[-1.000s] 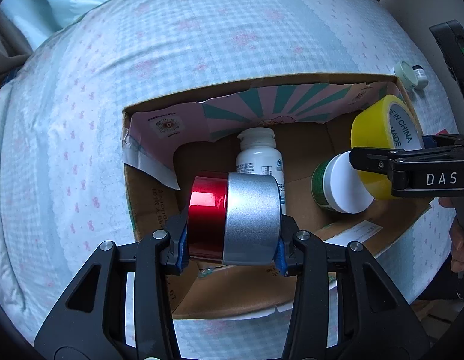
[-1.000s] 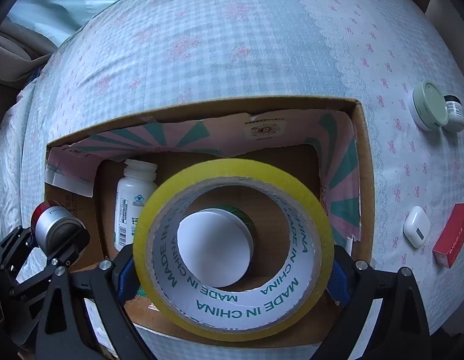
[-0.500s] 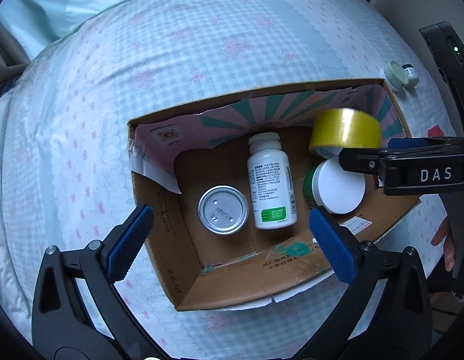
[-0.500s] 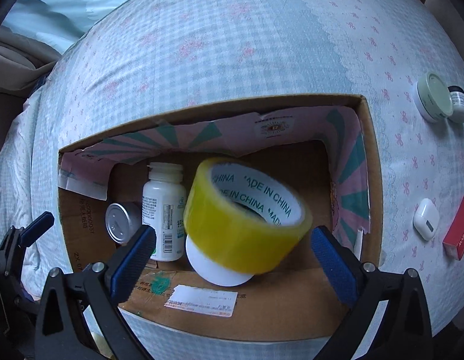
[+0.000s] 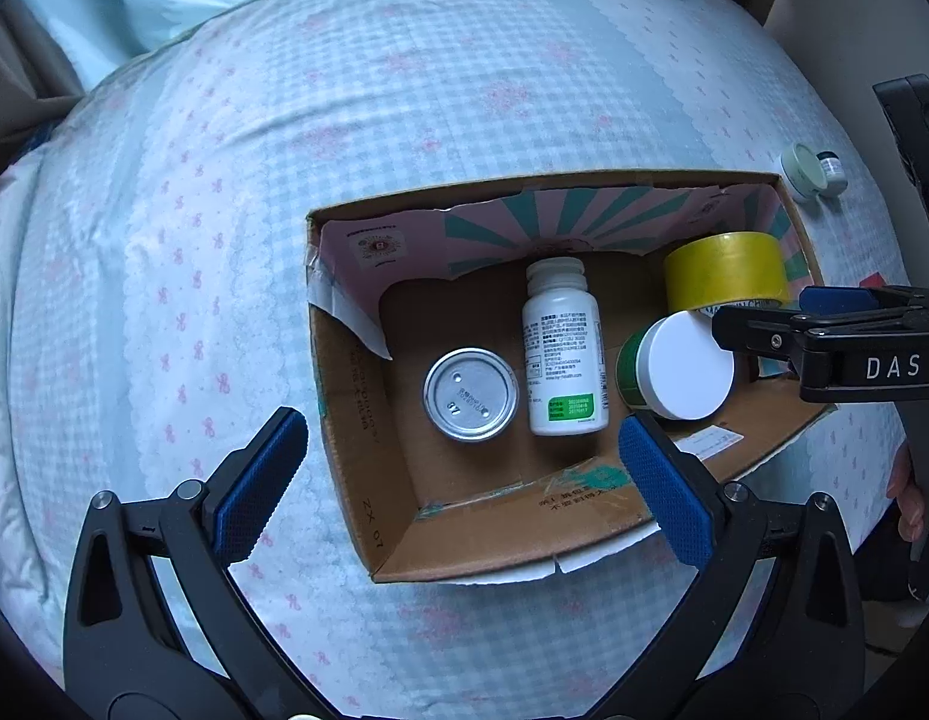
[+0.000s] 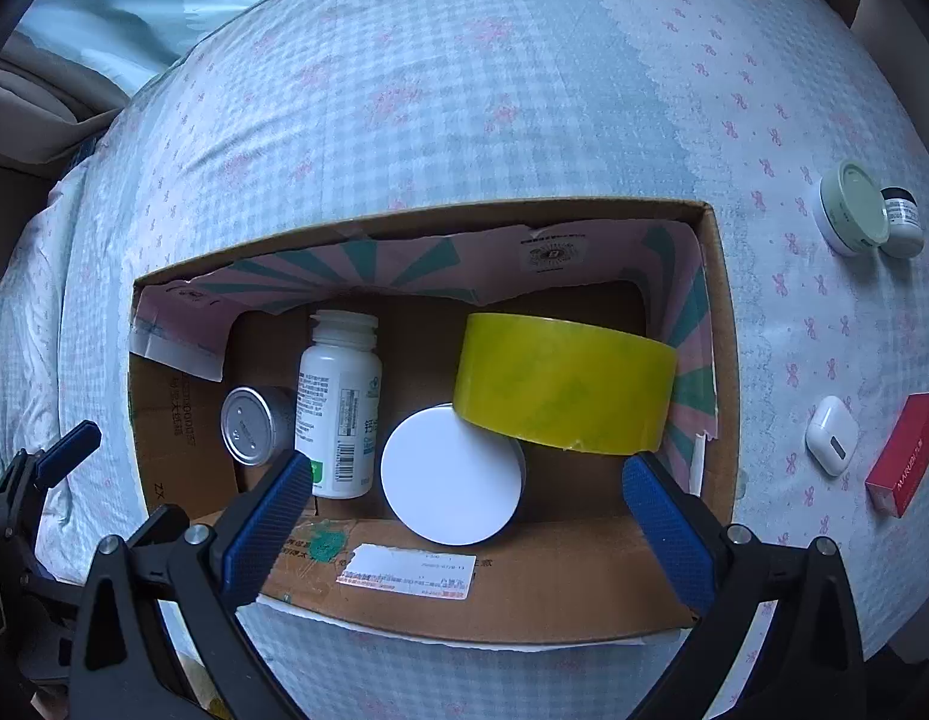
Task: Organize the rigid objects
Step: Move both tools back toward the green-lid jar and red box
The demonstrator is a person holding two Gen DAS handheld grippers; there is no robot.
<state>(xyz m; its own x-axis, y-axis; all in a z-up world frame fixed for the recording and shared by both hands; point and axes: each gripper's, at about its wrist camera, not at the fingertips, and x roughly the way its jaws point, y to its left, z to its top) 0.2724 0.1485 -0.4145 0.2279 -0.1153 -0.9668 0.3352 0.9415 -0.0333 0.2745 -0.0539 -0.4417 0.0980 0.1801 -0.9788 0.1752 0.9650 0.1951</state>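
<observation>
**Both grippers empty over the box: pick the next item**

A bed covered in a pale blue checked quilt [image 6: 464,90] is carrying a cardboard box [image 6: 719,360], which is filling the middle of both views. Inside it, the silver can [image 5: 470,394] is standing on end, the white bottle [image 5: 563,354] is lying beside it, and the yellow tape roll [image 6: 563,384] is leaning on the white-lidded jar [image 6: 451,474].

Your left gripper [image 5: 458,480] and right gripper [image 6: 467,510] are both hanging wide apart and empty, pointing steeply down over the box's near wall.

Outside the box, at the right of the right wrist view, the green-lidded tin [image 6: 851,215], the small jar [image 6: 901,222], the white earbud case [image 6: 830,443] and the red box [image 6: 905,455] are waiting. Lift clear of the wall before crossing over, and approach one item squarely from above.
</observation>
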